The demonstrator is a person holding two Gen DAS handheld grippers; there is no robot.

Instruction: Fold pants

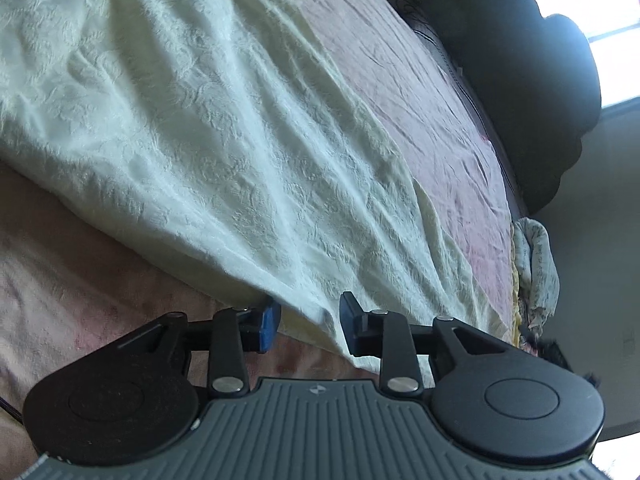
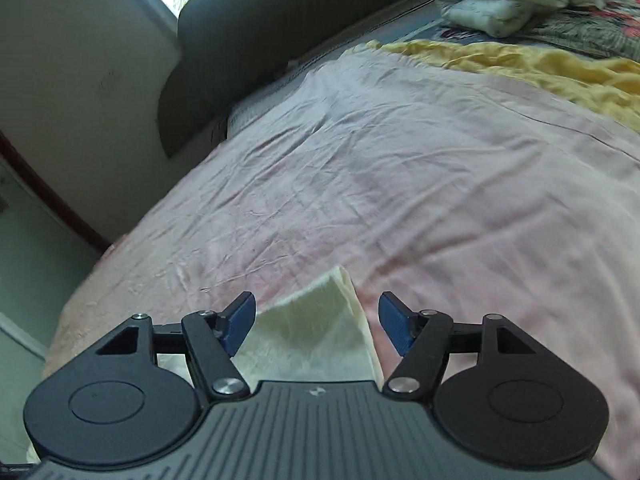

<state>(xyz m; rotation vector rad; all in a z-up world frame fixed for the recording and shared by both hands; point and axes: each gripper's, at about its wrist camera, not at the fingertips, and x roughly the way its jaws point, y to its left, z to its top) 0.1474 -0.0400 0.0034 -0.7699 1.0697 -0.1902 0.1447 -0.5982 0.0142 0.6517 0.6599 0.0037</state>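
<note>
Two grippers: both in view, neither holding cloth.
Left gripper (image 1: 307, 322): jaws parted to a moderate gap, blue pads facing each other; the hem edge of the pants (image 1: 192, 120) lies in the gap, seemingly just beyond the pads, and contact cannot be confirmed.
Right gripper (image 2: 317, 322): jaws spread wide, a folded corner of the pants (image 2: 316, 332) lying between and below them, nothing clamped.
Pants, position: spread across the bed, one long cream panel running away from the left gripper, a pointed corner under the right gripper.
Pants, material: cream, soft fleecy pile with a faint embossed pattern; long loose wrinkles along the length; limp, likely to sag once lifted.
Bedsheet (image 2: 420, 184): pink, thin, finely creased, covering the mattress.
Yellow cloth (image 2: 540, 68): crumpled satin-like fabric near the far edge of the bed.
Bundled fabric (image 2: 500, 4): white printed roll beyond the yellow cloth.
Headboard (image 1: 532, 92): dark, padded, scalloped outline, at the head of the bed.
Step in hand: judged to be the approach to grasp two edge points before a fold.
Next move calls for: both jaws lowered over the cloth edge and closed on all layers, without catching the sheet beneath.
</note>
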